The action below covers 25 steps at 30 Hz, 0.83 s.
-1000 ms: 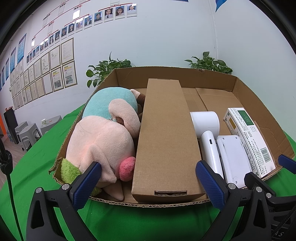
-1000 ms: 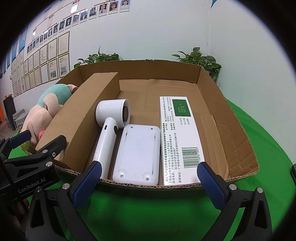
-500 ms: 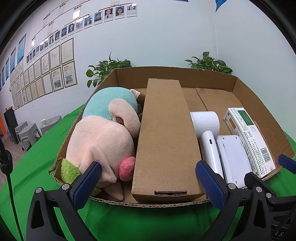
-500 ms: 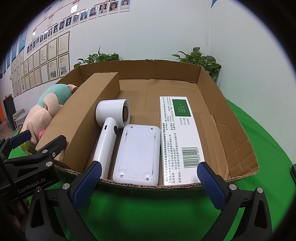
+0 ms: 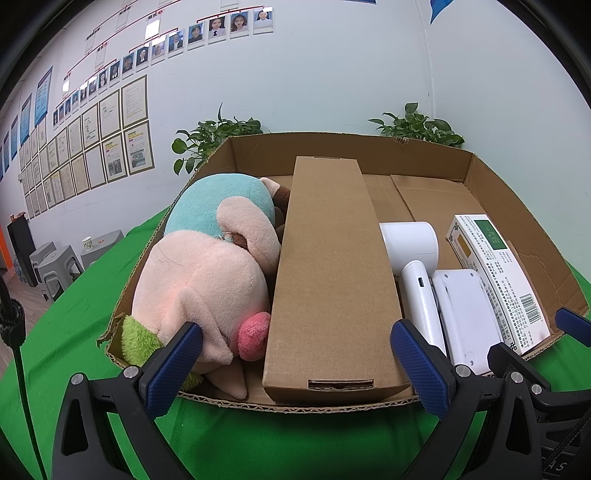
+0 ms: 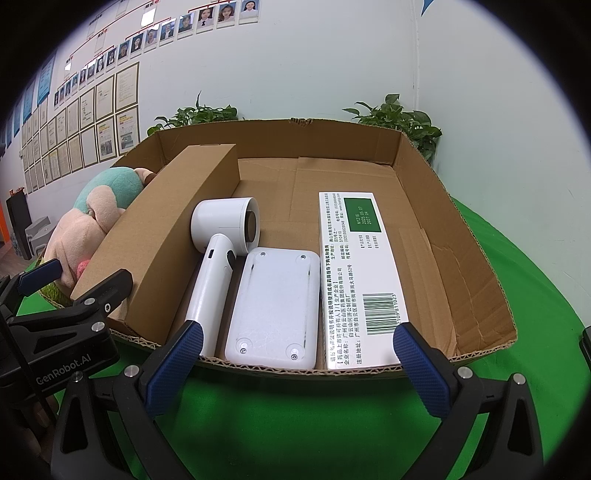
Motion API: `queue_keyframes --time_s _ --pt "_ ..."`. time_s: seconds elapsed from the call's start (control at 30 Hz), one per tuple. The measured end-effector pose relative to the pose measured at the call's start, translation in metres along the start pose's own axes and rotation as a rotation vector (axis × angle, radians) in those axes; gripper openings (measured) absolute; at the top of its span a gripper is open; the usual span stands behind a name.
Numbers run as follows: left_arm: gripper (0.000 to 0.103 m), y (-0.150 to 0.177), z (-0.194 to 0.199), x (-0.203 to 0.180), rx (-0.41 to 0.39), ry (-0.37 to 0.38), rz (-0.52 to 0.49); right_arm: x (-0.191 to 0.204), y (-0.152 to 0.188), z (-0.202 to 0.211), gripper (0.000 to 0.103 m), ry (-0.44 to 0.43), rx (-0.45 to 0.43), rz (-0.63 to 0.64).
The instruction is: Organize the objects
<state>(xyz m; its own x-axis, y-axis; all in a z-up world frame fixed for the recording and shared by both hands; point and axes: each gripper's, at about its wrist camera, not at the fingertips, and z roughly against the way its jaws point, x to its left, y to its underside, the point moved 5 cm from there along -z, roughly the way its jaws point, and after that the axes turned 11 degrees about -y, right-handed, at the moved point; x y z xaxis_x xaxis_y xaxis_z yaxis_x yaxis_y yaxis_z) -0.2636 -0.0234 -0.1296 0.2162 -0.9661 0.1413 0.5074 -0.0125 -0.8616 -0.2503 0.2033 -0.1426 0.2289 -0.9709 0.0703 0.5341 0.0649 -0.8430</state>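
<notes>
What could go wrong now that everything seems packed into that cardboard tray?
1. The plush toy bulges above the cardboard tray's left wall and might tip out if the tray is moved.
2. The tray's front lip is low and ragged; the hair dryer, white device and medicine box lie against it and might slide off.
3. Both grippers, left and right, hover open at that lip; pushing forward could shove the tray.

A green cloth [image 5: 74, 325] is spread over the table. Two leafy plants [image 5: 210, 142] [image 6: 402, 120] are set by the white wall. Framed papers [image 5: 107, 133] and small photos [image 5: 218, 27] are hung up. Grey stools [image 5: 55, 258] are seen far off.
</notes>
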Motion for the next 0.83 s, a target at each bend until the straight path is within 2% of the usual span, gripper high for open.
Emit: queue_keyframes --time_s 0.83 --pt "0.103 0.0002 -0.0015 -0.0008 0.002 0.012 -0.001 0.0005 0.0002 0.0003 0.103 -0.001 -0.001 -0.001"
